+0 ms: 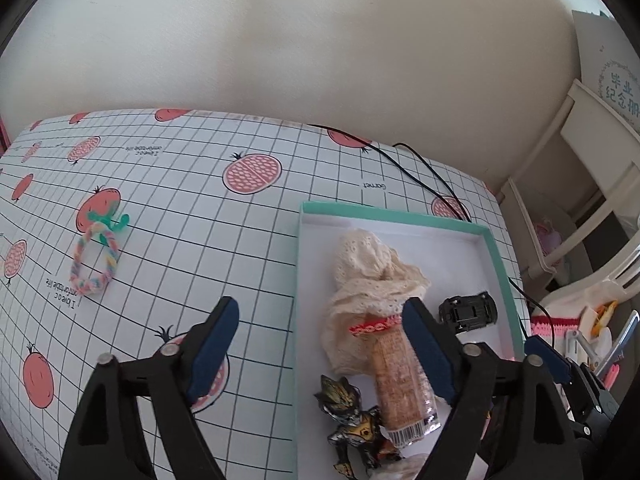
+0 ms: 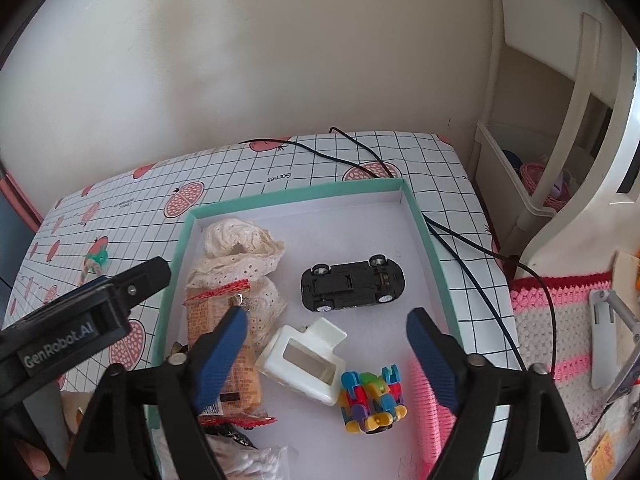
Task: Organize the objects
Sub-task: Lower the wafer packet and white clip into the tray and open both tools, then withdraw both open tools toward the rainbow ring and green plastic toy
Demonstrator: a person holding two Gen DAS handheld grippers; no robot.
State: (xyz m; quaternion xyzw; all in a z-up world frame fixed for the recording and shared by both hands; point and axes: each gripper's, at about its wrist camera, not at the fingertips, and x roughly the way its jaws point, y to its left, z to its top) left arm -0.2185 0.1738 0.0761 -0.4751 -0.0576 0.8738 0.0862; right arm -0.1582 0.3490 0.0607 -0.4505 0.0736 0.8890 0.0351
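Views split the scene nicely. Left wrist camera takes in the open stretch of tabletop (image 1: 168,208) with its grid and pomegranate print, and out there, well apart from the box, lies a pastel braided loop with a green clip (image 1: 98,254). Right wrist camera barely catches that loop at its left edge, but looks deep into the teal-rimmed box (image 2: 420,232).

Left gripper (image 1: 320,346) hangs over the box's left wall, jaws spread wide, nothing between them; one pad over the tabletop, the other over the box. Right gripper (image 2: 326,354) hovers above the box's near half, jaws spread as well, empty.

Inside the box: a cream lace cloth (image 2: 240,240) bunched toward the far left corner, an orange snack packet (image 2: 200,320) lying on its near end, and a black toy car (image 2: 352,286) flipped on its roof, wheels up, in the middle. Only the right view shows a white plastic piece (image 2: 304,364) touching a colourful block toy (image 2: 372,398), with a pink comb (image 2: 430,412) just beside. Only the left view shows clearly a dark gold-and-silver figure (image 1: 352,420) beside the packet's near end.
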